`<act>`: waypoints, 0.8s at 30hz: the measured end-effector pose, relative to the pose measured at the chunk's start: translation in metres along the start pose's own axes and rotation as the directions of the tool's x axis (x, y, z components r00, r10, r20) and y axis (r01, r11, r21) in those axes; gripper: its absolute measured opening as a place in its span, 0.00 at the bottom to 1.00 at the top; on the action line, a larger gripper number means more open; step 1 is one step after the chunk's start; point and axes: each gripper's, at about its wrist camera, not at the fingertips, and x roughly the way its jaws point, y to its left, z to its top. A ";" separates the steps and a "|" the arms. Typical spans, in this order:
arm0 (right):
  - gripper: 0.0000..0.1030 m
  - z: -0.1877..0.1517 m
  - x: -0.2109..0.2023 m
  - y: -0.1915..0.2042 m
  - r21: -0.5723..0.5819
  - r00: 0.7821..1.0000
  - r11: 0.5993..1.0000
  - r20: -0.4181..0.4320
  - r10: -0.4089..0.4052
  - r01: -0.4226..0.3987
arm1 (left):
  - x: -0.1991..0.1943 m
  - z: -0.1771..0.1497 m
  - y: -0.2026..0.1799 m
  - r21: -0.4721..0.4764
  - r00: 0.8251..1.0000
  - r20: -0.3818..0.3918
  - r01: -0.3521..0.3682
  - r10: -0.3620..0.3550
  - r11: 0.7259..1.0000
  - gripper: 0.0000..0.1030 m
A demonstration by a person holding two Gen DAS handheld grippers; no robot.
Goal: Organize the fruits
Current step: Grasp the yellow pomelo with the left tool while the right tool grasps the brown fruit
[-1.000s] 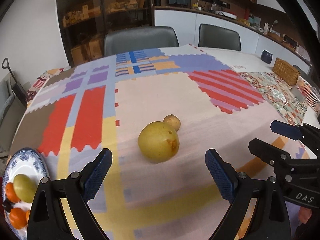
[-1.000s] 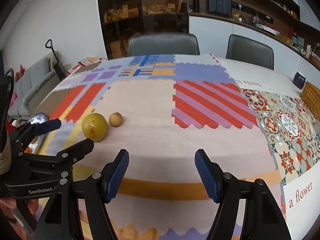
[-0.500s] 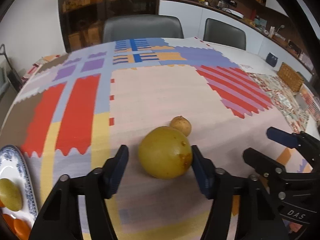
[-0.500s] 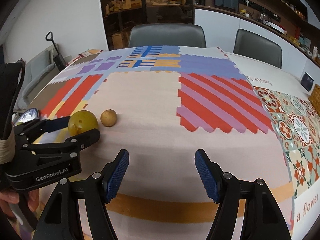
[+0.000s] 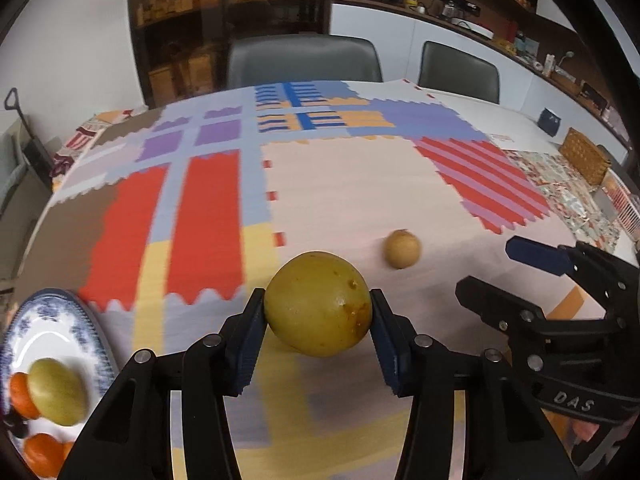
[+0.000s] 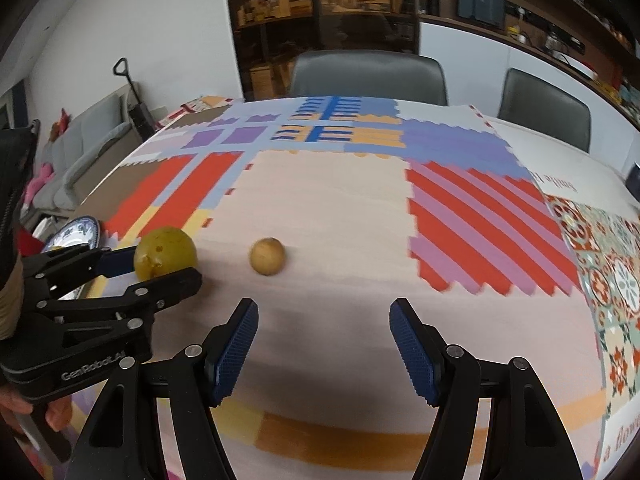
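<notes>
We note a large yellow-green fruit [image 5: 318, 303], round, with brown blemishes on its skin, sitting between two blue pads that touch its left and right sides, well to the right of the blue-patterned plate [image 5: 86, 320]. A small tan fruit [image 5: 402, 249], round and dull-skinned, rests on the pink cloth further from the plate, apart from the large one. On the plate we see a yellow-green fruit [image 5: 58, 391] lying against several orange fruits [image 5: 40, 448].

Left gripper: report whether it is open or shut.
Shut on the large yellow fruit: the left gripper has just been closing, fingers pressing both sides.
</notes>
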 end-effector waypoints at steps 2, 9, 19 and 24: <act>0.67 0.005 0.007 0.006 -0.009 1.000 1.000 -0.003 0.020 -0.020 | -0.002 0.000 0.007 0.000 1.000 0.003 -0.014 0.014 1.000 0.48; 0.61 0.025 0.031 0.025 -0.034 1.000 0.999 -0.016 0.024 -0.024 | -0.001 0.003 0.028 -0.037 1.000 -0.003 -0.022 0.022 0.999 0.48; 0.37 0.029 0.051 0.034 -0.059 0.997 0.997 -0.070 0.041 -0.045 | -0.002 0.004 0.036 -0.061 1.000 0.005 -0.011 0.011 0.998 0.47; 0.27 0.026 0.052 0.036 -0.063 0.996 0.997 -0.083 0.045 -0.050 | -0.009 0.003 0.035 -0.058 1.000 0.014 -0.008 0.009 0.998 0.48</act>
